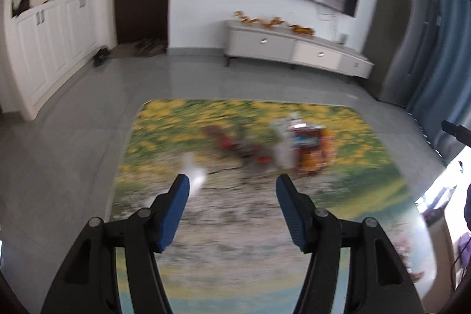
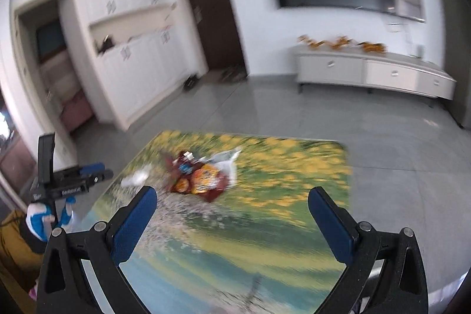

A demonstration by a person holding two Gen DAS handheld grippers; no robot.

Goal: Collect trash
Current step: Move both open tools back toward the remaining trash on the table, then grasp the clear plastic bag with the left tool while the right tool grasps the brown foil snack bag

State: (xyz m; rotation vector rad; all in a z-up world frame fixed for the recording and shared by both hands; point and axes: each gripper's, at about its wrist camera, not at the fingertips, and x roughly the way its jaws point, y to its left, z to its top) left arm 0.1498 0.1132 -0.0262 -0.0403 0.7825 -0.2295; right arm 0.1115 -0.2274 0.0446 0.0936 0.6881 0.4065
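Both grippers are seen spread wide and empty: left gripper (image 1: 232, 181), right gripper (image 2: 232, 196). The wrapper pile (image 2: 200, 175) lies ahead on the mat (image 2: 294, 196); one wrapper should be approached slowly and squarely.

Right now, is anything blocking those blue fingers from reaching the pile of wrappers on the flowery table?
Nothing visible does. The wrappers lie ahead of the right gripper, with only bare table between. The left gripper looks equally unblocked, apart from a small white scrap beside one finger.
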